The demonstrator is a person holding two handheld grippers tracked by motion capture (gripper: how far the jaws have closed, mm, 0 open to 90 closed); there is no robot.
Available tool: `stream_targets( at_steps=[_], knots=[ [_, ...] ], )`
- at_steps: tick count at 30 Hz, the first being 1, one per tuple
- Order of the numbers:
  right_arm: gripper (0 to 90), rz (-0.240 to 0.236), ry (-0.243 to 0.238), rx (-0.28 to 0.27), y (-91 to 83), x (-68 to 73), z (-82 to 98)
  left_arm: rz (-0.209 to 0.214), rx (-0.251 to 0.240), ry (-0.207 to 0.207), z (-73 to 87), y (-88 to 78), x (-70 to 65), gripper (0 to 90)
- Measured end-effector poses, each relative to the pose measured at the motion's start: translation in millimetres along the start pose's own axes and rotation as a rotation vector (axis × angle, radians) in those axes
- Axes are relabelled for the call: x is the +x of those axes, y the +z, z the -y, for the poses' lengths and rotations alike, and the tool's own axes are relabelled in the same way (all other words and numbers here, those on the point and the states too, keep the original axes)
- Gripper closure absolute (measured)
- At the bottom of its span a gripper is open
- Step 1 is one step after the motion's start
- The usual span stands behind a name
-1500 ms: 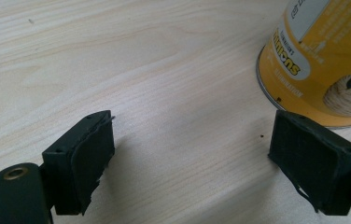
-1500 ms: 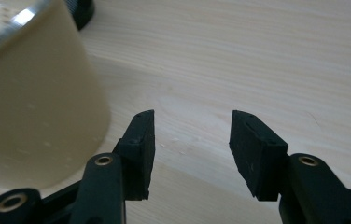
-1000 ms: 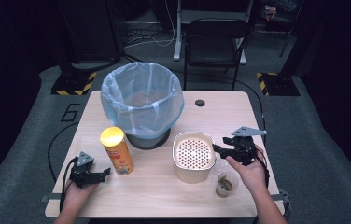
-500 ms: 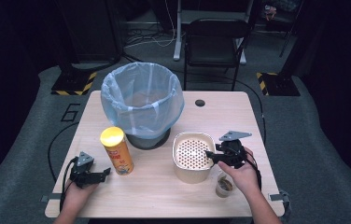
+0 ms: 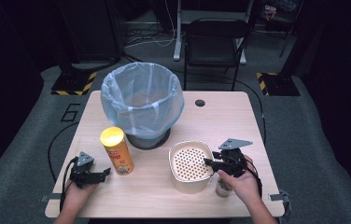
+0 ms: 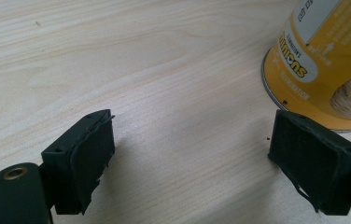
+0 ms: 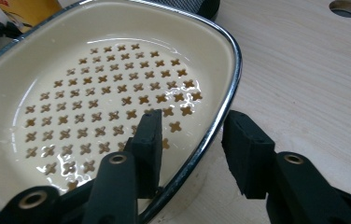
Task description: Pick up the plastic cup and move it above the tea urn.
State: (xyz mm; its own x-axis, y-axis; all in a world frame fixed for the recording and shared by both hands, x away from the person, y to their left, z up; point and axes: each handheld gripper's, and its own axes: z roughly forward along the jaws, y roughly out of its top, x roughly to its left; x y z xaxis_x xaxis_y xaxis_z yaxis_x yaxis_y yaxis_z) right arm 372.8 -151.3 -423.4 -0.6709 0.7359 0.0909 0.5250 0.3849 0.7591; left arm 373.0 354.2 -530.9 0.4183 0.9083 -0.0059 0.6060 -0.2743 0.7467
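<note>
A cream bowl (image 5: 190, 163) with a metal rim and cross-shaped holes (image 7: 99, 98) stands at the front right of the wooden table (image 5: 229, 116). My right gripper (image 5: 208, 162) (image 7: 194, 120) straddles its right rim, one jaw inside and one outside, shut on the wall. A yellow crisp can (image 5: 116, 150) (image 6: 323, 60) stands upright at the front left. Just left of it, my left gripper (image 5: 103, 173) (image 6: 192, 140) rests low on the table, open, with bare wood between its jaws.
A bin lined with a pale blue bag (image 5: 142, 100) stands at the back centre. A small glass jar (image 5: 222, 187) sits under my right hand, beside the bowl. A round cable hole (image 5: 200, 102) lies at the back right. A chair (image 5: 215, 42) stands behind the table.
My right gripper has moved left and down onto the bowl's right rim, and its jaws have drawn together around it. The left gripper has stayed in place.
</note>
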Motion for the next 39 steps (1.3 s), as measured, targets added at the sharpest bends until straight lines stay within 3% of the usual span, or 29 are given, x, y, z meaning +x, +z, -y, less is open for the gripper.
stream_targets(
  at_steps=[1,7,11,14,16,20,34,39],
  knots=[
    [51.6,-0.01,0.008,-0.02,-5.3,1.4,-0.7,0.0,0.0,0.0,0.0,0.0,0.0,13.8],
    [43.9,0.024,0.012,-0.064,-22.4,2.4,0.3,0.001,0.0,0.0,0.0,-0.1,0.0,13.8],
    [34.1,0.082,0.029,-0.073,-38.6,2.7,11.9,0.0,-0.001,-0.001,0.0,0.1,-0.1,13.8],
    [32.3,0.08,0.049,-0.1,-44.4,4.1,19.4,0.0,0.0,-0.001,0.0,0.0,-0.1,13.8],
    [29.9,0.125,0.036,-0.092,-49.4,7.3,27.6,0.0,-0.001,-0.001,0.0,0.0,-0.1,13.8],
    [27.0,0.141,0.048,-0.094,-53.8,8.9,37.5,0.0,0.0,0.0,0.0,0.0,0.0,13.8],
    [17.5,0.164,0.045,-0.04,-35.7,21.9,67.9,0.001,0.0,-0.001,0.0,0.0,0.0,13.7],
    [17.8,0.199,0.027,-0.029,-31.7,25.8,72.7,0.001,0.001,0.0,0.0,-0.1,0.1,13.7]
  ],
)
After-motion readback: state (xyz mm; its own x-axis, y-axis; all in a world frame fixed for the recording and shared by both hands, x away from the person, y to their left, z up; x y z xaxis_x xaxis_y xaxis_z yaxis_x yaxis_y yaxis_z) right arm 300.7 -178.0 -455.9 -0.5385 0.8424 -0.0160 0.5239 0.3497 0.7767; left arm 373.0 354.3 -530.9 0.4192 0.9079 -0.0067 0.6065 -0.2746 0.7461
